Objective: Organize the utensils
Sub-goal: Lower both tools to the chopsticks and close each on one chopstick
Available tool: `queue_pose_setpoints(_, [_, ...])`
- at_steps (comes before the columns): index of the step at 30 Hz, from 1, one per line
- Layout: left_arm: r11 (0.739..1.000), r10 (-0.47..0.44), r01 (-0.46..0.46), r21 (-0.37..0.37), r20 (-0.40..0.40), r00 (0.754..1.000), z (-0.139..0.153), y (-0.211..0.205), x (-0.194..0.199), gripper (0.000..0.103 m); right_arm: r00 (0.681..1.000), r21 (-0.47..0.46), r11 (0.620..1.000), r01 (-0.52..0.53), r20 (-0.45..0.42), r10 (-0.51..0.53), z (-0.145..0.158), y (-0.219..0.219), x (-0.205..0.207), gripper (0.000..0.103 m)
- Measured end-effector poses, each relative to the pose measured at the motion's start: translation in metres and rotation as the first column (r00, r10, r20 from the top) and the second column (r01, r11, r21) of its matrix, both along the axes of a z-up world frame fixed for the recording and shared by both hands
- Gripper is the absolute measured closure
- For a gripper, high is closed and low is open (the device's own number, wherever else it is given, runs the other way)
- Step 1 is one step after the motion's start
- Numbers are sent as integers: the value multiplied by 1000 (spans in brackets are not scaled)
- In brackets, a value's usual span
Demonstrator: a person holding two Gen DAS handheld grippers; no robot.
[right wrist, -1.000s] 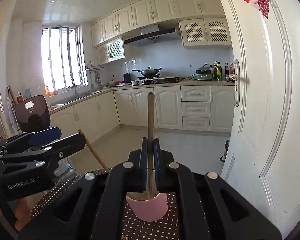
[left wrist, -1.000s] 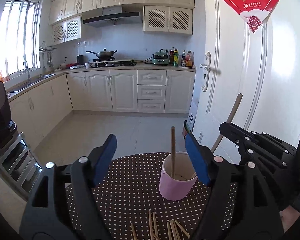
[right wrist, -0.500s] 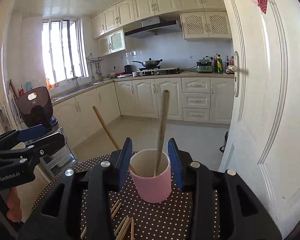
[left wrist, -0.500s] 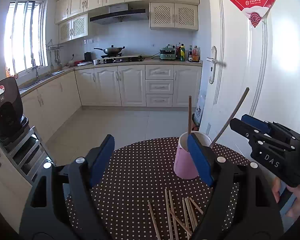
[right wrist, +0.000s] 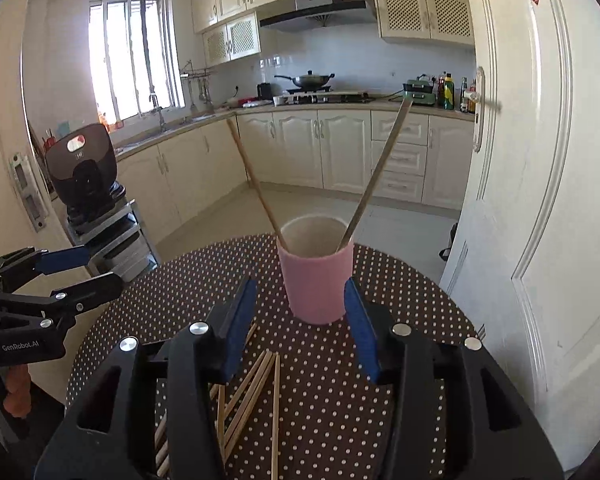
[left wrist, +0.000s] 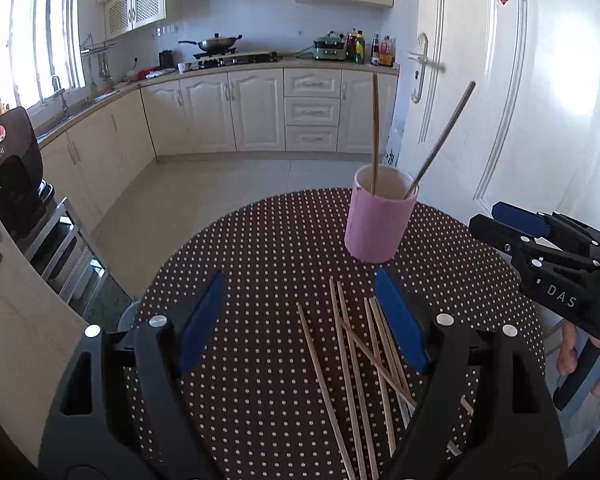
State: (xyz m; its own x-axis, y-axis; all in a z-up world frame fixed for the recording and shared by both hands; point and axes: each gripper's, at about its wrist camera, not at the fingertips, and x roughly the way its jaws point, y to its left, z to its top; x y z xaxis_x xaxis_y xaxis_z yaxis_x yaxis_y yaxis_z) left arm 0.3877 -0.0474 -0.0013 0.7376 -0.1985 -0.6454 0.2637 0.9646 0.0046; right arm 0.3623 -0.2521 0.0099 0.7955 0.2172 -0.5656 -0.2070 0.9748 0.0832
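Note:
A pink cup (left wrist: 379, 224) stands on the round dotted table (left wrist: 268, 248); two wooden chopsticks (left wrist: 375, 132) lean in it. It also shows in the right wrist view (right wrist: 317, 276), with both chopsticks (right wrist: 374, 176) splayed apart. Several loose chopsticks (left wrist: 356, 364) lie flat on the table in front of the cup, seen too in the right wrist view (right wrist: 248, 392). My left gripper (left wrist: 300, 320) is open and empty above the loose chopsticks. My right gripper (right wrist: 296, 320) is open and empty just before the cup; it also appears in the left wrist view (left wrist: 500, 226).
A white door (right wrist: 512, 168) stands close on the right of the table. A metal rack (left wrist: 56, 248) with a dark appliance (right wrist: 86, 172) stands on the left. Kitchen cabinets and counter (left wrist: 260, 108) run along the far wall. The table edge curves near the cup.
My right gripper has opened and let its chopstick drop into the cup, then pulled back. My left gripper has drawn back and up from the cup, over the loose chopsticks.

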Motion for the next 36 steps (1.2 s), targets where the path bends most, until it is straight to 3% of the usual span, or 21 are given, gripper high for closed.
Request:
queue_pose_setpoints(6, [1000, -22, 23, 7, -201, 979, -45, -13, 9, 27, 977, 22, 998, -52, -206, 55, -45, 5, 6, 60])
queue_pose_setpoints(11, [999, -33, 28, -21, -324, 946, -78, -26, 18, 28, 956, 23, 996, -81, -283, 84, -67, 7, 9, 60])
queue_pose_setpoints(13, [999, -37, 31, -23, -349, 936, -86, -33, 23, 36, 947, 23, 996, -87, -308, 90, -74, 6, 11, 60])
queue_pose_setpoints(15, [999, -52, 42, -35, -388, 920, -94, -43, 30, 51, 940, 27, 995, -94, -326, 98, -81, 6, 11, 60])
queue_pose_setpoints(17, [998, -57, 46, -36, -419, 906, -103, -51, 35, 57, 934, 32, 994, -103, -341, 108, -87, 6, 11, 60])
queue_pose_setpoints(20, [998, -57, 48, -32, -447, 893, -116, -59, 42, 68, 927, 38, 993, -114, -354, 120, -94, 4, 14, 60])
queue_pose_setpoints(25, [999, -48, 39, -29, -465, 884, -125, -71, 54, 70, 919, 43, 991, -127, -370, 134, -98, 1, 16, 60])
queue_pose_setpoints(28, [999, -37, 31, -23, -460, 887, -130, -83, 65, 86, 916, 46, 990, -135, -376, 142, -100, 1, 19, 60])
queue_pose_setpoints(36, [999, -44, 39, -20, -447, 893, -127, -94, 75, 90, 905, 48, 987, -150, -396, 157, -103, 9, 31, 61])
